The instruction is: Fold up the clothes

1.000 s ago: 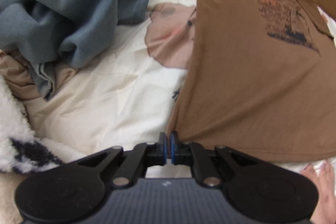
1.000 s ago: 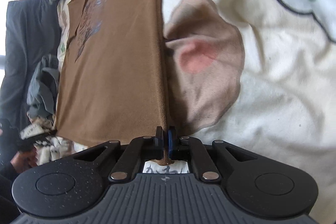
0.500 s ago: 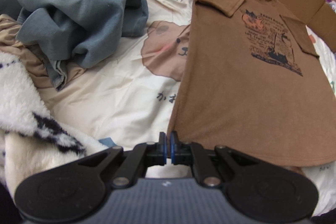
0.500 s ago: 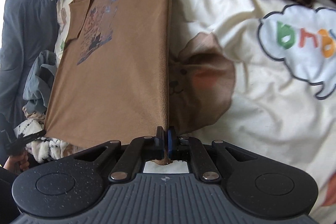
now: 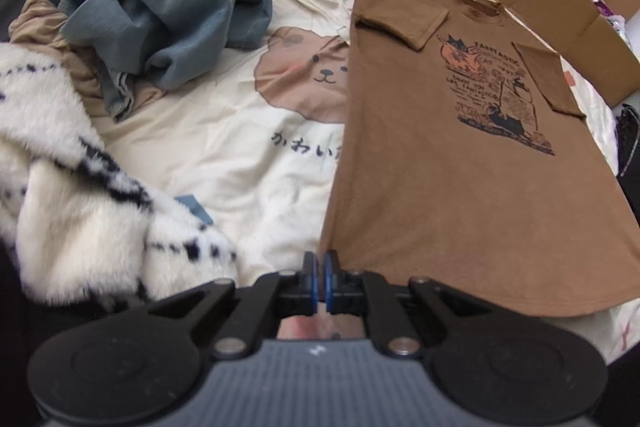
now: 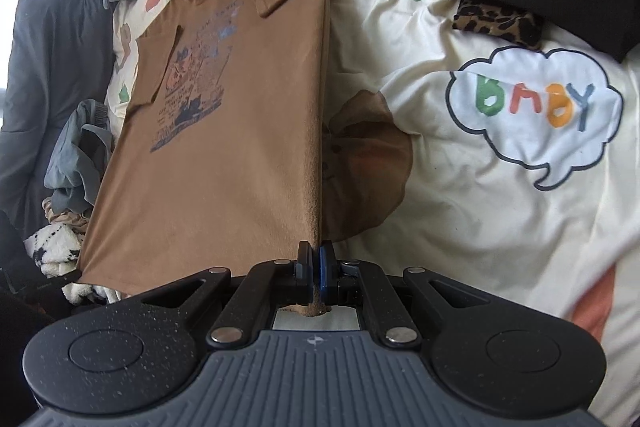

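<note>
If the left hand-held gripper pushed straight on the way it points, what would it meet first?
Probably the cream printed bedsheet, just left of the brown T-shirt whose hem corner the left hand-held gripper pinches; depth is unclear.

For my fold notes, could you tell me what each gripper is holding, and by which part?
Both hold the brown T-shirt by its bottom hem: left gripper at one corner, right gripper at the other.

The brown T-shirt (image 5: 460, 195) carries a dark print headed "FANTASTIC"; its smaller lines are too fine to read. The cream bedsheet (image 6: 460, 227) shows "BABY" in coloured letters inside a cloud bubble, and Japanese characters "かわい" under a bear's face.
</note>
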The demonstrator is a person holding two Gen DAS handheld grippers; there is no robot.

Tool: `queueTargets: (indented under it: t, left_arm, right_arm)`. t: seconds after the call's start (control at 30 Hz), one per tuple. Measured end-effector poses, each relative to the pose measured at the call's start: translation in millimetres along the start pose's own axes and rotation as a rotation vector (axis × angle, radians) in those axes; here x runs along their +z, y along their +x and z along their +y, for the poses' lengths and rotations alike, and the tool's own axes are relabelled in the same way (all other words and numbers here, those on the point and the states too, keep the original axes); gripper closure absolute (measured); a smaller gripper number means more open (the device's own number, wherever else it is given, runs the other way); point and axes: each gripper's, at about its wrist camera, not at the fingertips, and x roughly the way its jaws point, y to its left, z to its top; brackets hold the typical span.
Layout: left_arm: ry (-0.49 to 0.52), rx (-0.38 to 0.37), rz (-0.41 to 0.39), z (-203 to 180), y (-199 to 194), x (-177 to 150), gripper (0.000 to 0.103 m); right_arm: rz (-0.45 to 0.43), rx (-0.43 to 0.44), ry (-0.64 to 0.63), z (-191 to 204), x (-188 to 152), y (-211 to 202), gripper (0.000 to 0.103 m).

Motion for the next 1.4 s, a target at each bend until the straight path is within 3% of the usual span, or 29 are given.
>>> queueTargets:
  t: [0.47,0.73,1.03,1.4]
  left_arm:
    - [-0.05,-0.027,-0.054,-10.6,-73.0,-29.2,0.1]
    - [-0.092,-0.045,-0.069,-8.7,-80.1,-39.4,0.1]
    - [-0.114,-0.071,-0.133,-11.2,-82.2,-9.0,0.1]
    - [-0.123,-0.116,-0.202,-20.6,-87.5,31.0,0.1]
  right_arm:
    - [-0.058,0.039,0.004,5.0,-28.8,-60.3,0.103]
    - [-0.077,0.062,0.031,1.4,-41.9,-69.3,0.103]
    - [-0.106,0.071,0.022,13.3,-23.4,-67.3,0.103]
    - [-0.211,0.104,0.065,33.8,11.0,-80.9,0.103]
